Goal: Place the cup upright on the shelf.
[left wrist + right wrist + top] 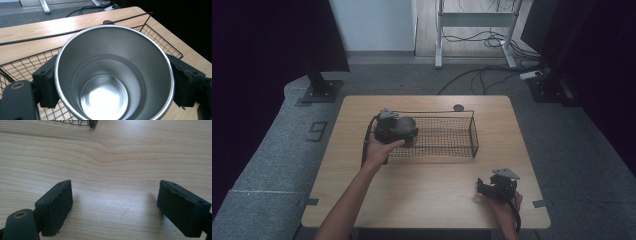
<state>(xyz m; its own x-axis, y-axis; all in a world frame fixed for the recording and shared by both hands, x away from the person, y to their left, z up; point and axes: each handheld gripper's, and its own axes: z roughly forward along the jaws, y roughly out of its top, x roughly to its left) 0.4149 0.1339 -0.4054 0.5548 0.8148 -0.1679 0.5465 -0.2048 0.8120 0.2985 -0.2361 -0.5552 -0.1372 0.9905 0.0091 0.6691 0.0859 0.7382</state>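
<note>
Landmark for positions: the black wire basket (444,135), which sits on the wooden desk (422,190) toward its far half.

Left hand-held gripper (404,131) is at the basket's left end, held by the person's left hand (379,150). It is clenched on a steel cup (113,75): in the left gripper view the two black pads (45,85) press against opposite sides of the cup's outer wall, just under the rim. The cup's mouth faces the camera; the inside is bare metal, nothing in it. Basket mesh (22,67) lies beneath and behind the cup, and the basket's top wire runs across behind the rim. Whether the cup's base touches the mesh cannot be told.

Right hand-held gripper (482,189) is well apart from the basket, toward the near right corner of the desk, held by the right hand (507,207). It is released: in the right gripper view the jaws stand wide apart with only bare wood grain between them. A corner of the basket (82,123) shows at the top edge of that view.

A small dark disc (458,107) lies on the desk just beyond the basket's far side.
</note>
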